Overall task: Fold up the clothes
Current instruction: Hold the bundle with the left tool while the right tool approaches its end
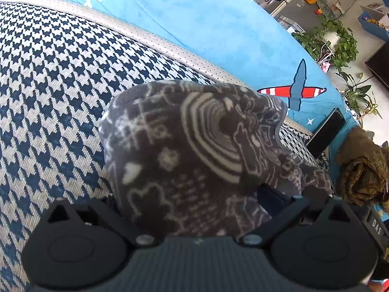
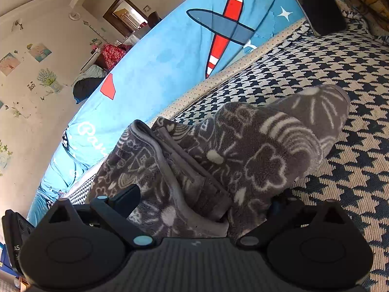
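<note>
Both the left gripper (image 1: 194, 209) and right gripper (image 2: 206, 206) clamp the grey patterned fleece garment (image 1: 189, 150); only the right wrist view shows its folded hem.

Garment (image 1: 189, 150) lies on mat (image 1: 56, 92), blanket (image 1: 194, 24) behind.

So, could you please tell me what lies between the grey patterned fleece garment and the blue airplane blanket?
In both wrist views, only the houndstooth cushion and its beige dotted edging separate the grey fleece garment from the blue airplane blanket.
</note>
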Demonstrator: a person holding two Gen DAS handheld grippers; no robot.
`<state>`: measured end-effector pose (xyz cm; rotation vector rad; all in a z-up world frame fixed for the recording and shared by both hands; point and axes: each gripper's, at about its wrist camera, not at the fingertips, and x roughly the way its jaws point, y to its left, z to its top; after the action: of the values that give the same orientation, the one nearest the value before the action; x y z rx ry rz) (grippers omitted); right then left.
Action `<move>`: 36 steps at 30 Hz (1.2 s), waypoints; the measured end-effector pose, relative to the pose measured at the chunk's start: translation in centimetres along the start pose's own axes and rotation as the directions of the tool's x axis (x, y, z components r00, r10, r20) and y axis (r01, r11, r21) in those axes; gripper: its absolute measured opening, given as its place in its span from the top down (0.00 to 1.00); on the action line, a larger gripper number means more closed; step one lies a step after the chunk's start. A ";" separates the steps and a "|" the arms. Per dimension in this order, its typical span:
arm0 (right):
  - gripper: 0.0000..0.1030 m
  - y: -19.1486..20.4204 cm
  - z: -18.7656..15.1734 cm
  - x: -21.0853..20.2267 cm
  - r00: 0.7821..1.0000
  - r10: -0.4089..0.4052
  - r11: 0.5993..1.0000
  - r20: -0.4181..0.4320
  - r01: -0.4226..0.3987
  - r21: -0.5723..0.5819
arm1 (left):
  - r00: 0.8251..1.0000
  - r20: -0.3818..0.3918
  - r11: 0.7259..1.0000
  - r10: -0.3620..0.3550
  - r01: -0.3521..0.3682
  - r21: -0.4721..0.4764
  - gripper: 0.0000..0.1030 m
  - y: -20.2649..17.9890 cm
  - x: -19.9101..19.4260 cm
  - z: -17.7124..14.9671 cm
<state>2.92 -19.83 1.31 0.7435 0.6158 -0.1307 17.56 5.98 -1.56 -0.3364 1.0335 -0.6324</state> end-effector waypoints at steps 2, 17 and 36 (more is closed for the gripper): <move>0.04 0.3 -0.1 0.1 1.000 -0.011 1.000 -0.002 0.011 -0.025 | 1.000 -0.002 1.000 0.000 0.000 0.002 0.00 0.1 -0.1 0.0; 0.24 2.0 -0.7 0.5 0.992 -0.120 0.984 0.032 0.123 -0.131 | 0.999 0.040 0.998 0.024 -0.026 0.060 0.00 -0.5 0.5 0.1; 0.64 8.3 -2.4 -1.7 0.965 -0.131 0.912 0.229 0.208 -0.354 | 0.957 0.256 0.947 0.135 -0.201 0.250 0.22 -3.7 -5.5 -1.3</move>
<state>3.05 -12.25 5.79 0.2981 0.4921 -0.2387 13.27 6.62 3.55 -0.0750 0.7254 -0.5562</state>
